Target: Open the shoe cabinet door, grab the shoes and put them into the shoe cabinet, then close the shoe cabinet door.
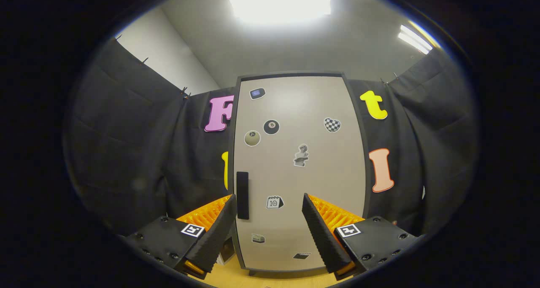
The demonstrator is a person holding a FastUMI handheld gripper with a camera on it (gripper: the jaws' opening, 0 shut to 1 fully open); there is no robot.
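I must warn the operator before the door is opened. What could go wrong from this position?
1. The open gripper has its fingers apart, and the black vertical bar handle stands near one finger, not between them; closing now would likely miss it.
2. The beige shoe cabinet door with stickers is shut; if it swings outward, it may hit the gripper.

Black cloth walls [139, 144], pale ceiling with a glaring light panel [280, 3], yellowish wooden floor [236, 277].
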